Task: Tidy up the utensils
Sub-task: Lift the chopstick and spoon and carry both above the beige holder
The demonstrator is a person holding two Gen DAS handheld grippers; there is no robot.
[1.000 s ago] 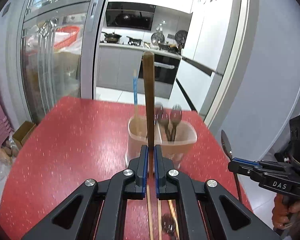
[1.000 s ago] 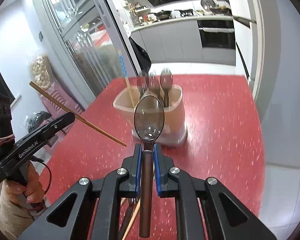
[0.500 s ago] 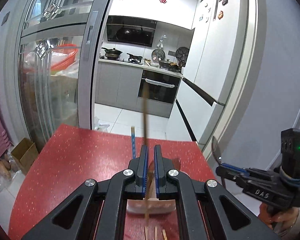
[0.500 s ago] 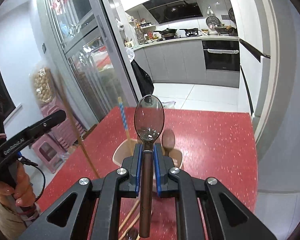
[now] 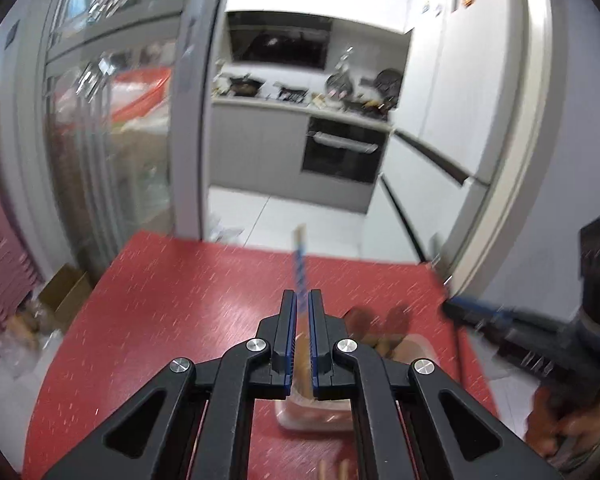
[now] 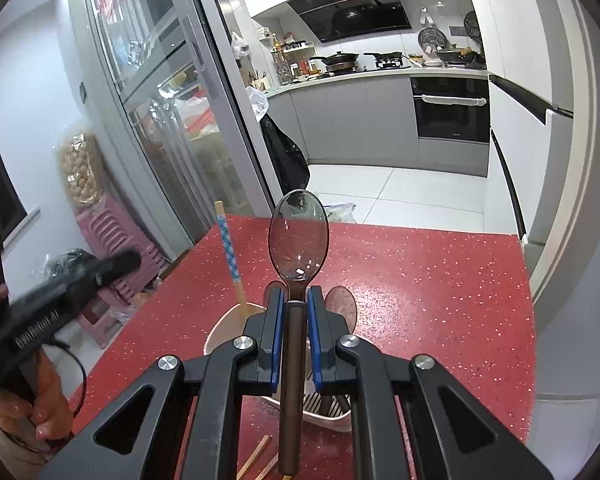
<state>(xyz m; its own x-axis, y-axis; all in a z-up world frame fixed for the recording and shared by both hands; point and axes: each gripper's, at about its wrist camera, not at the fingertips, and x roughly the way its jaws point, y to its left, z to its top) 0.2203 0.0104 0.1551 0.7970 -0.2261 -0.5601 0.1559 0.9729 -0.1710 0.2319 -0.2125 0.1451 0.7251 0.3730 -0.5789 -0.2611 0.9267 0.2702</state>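
My right gripper point(image 6: 294, 304) is shut on a dark translucent spoon point(image 6: 299, 236), bowl upward, above the beige utensil holder point(image 6: 220, 330) on the red table point(image 6: 440, 280). The holder carries a blue-patterned chopstick point(image 6: 229, 252) and brown spoons point(image 6: 342, 306). My left gripper point(image 5: 302, 308) hovers over the holder point(image 5: 312, 420); its jaws stand slightly apart with nothing gripped, and the blue chopstick point(image 5: 300, 264) shows behind the gap. The view is blurred. The right gripper appears at the right of the left wrist view point(image 5: 452, 312). The left gripper body appears in the right wrist view point(image 6: 132, 260).
Loose wooden chopsticks point(image 6: 256, 456) lie on the table in front of the holder. Glass sliding doors point(image 6: 160, 120) stand to the left, a white wall and fridge point(image 6: 560, 140) to the right. Pink stools point(image 6: 112, 240) are stacked beside the table's left edge.
The wooden chopstick held in my left gripper is gone from its jaws, which now stand slightly apart. Both grippers have risen above the holder. The right still holds the spoon.
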